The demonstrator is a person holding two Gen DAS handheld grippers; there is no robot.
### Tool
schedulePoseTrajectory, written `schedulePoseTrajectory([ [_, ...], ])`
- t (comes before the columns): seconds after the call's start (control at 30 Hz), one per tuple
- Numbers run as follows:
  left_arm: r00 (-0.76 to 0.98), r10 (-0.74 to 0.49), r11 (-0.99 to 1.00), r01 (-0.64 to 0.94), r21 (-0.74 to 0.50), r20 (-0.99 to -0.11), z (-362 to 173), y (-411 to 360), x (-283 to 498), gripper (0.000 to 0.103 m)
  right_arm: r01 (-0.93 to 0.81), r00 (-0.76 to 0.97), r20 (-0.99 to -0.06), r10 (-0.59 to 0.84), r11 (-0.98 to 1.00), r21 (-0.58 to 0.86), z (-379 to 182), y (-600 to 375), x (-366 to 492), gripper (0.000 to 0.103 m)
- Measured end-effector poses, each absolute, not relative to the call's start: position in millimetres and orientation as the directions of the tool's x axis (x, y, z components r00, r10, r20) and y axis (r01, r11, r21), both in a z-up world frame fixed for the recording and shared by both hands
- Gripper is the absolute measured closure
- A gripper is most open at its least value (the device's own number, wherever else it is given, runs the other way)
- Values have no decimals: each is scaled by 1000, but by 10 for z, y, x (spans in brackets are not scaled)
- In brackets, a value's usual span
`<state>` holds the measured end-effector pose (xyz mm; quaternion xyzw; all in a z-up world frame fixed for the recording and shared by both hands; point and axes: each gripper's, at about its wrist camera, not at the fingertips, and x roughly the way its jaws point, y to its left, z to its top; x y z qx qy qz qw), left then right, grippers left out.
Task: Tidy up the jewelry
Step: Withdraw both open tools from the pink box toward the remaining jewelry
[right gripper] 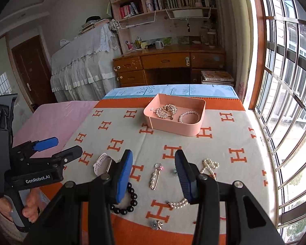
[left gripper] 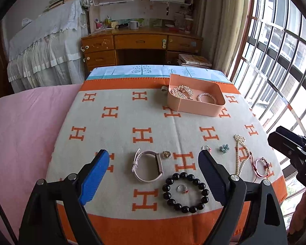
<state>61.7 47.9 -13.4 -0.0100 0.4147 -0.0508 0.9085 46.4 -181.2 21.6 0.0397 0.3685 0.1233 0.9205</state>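
We're hovering over the blanket (left gripper: 116, 122) with both grippers empty, and the pink box (left gripper: 195, 104) is our landmark: it sits at the far end, already holding a gold brooch (left gripper: 182, 91) and a pearl bracelet (left gripper: 207, 98). Everything else lies on our side of the box. Our left gripper (left gripper: 153, 175) stands spread wide, nothing between its pads, framing the watch (left gripper: 148, 166) and the black bead bracelet (left gripper: 185, 193), both well short of the box. Our right gripper (right gripper: 153, 175) is half open and empty too, over a pearl pin (right gripper: 155, 176) that is also well short of the box. That pin's long axis runs roughly toward the box and back to us, ring end nearer the box. The watch lies as a loop, its face on the right side of the loop, with that face's length running roughly toward the box as well. Now the risks, as we judge them: the ring (left gripper: 182, 189) sits inside the bead bracelet, so a grab at the beads could drag or flick the ring away. The pearl necklace (left gripper: 239, 153) overlaps a small pink bracelet (left gripper: 262, 166), so lifting one may snag the other. And the thin pin on soft cloth could slip from the pads, or we pinch blanket with it.
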Motion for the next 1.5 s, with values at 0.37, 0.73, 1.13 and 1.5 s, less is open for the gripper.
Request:
schedulePoseTrajectory([
  [0.37,585,-106,994,78,-74,-804,-524,475,582,15,-201,662,-706,250,967,154,-65,-1732,378,59],
  [0.73,546,-115,993,61,-97,-830,-720,504,673,15,-198,589,-764,265,963,182,-352,-1714,458,59],
  [1.13,518,-166,986,66,-154,-839,-898,568,767,15,-219,539,-805,249,964,152,-537,-1629,535,59],
  [1.5,476,-171,977,-30,-210,-862,-1071,834,964,20,-260,463,-825,325,939,224,-722,-1639,579,59],
])
